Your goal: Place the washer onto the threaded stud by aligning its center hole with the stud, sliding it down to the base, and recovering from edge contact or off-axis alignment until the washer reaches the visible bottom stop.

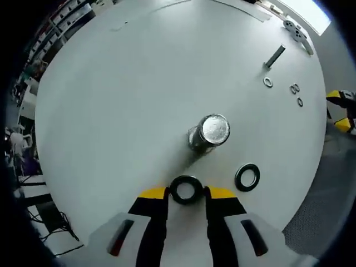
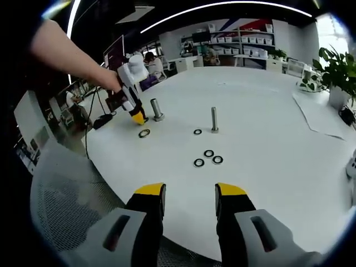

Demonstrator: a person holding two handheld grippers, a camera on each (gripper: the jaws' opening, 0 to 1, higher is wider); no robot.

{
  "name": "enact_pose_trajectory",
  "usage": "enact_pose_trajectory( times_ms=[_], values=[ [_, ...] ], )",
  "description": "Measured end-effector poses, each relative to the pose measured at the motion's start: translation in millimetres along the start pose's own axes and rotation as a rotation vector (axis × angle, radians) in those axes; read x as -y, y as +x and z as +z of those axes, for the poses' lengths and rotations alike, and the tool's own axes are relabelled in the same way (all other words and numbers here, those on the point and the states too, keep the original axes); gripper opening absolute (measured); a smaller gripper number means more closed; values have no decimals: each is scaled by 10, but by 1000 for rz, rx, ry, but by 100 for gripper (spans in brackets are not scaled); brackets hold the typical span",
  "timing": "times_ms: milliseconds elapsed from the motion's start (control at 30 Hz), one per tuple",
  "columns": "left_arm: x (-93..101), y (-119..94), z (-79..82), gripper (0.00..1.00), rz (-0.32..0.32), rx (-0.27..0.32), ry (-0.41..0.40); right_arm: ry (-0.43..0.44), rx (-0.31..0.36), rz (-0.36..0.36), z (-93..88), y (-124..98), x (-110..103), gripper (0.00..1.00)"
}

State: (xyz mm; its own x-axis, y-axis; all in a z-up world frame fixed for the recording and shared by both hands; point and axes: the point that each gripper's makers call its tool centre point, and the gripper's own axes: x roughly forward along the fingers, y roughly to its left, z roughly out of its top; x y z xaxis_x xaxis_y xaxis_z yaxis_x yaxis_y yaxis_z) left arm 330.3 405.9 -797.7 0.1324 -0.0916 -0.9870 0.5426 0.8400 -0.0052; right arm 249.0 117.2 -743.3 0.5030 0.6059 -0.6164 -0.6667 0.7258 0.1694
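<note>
A black washer (image 1: 185,189) sits between the yellow fingertips of my left gripper (image 1: 186,193), which is shut on it just short of the stud. The stud (image 1: 210,132) is a thick, shiny metal post standing upright on the white table (image 1: 122,100); I see its top face. A second black washer (image 1: 247,177) lies flat on the table right of the jaws. In the right gripper view, a person's hand holds the left gripper (image 2: 135,114) beside the stud (image 2: 157,109), with the loose washer (image 2: 144,133) in front of it. My right gripper (image 2: 189,193) hangs open over the table's near edge, holding nothing.
A thin upright bolt (image 2: 213,119) stands mid-table with a small washer (image 2: 197,132) beside it and three more washers (image 2: 208,153) nearer me. A grey mesh chair (image 2: 67,211) is at the lower left. A potted plant (image 2: 336,72) and papers sit at the right.
</note>
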Motion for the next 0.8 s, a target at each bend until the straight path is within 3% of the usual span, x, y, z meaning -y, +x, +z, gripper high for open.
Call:
enact_pose_trajectory(
  times_ms=[300,600,700,800],
  values=[
    [-9,6,-9,22,-2,10,46,0,-3,-1,-4,0,0,38],
    [-9,-4,-5,20,13,-30,-10,-1,-4,0,-6,-1,-3,38],
    [-17,-17,-9,20,6,6,-61,4,2,0,4,-6,0,38],
    [-7,-22,-12,19,6,12,-56,3,-1,1,0,-4,-3,38]
  ],
)
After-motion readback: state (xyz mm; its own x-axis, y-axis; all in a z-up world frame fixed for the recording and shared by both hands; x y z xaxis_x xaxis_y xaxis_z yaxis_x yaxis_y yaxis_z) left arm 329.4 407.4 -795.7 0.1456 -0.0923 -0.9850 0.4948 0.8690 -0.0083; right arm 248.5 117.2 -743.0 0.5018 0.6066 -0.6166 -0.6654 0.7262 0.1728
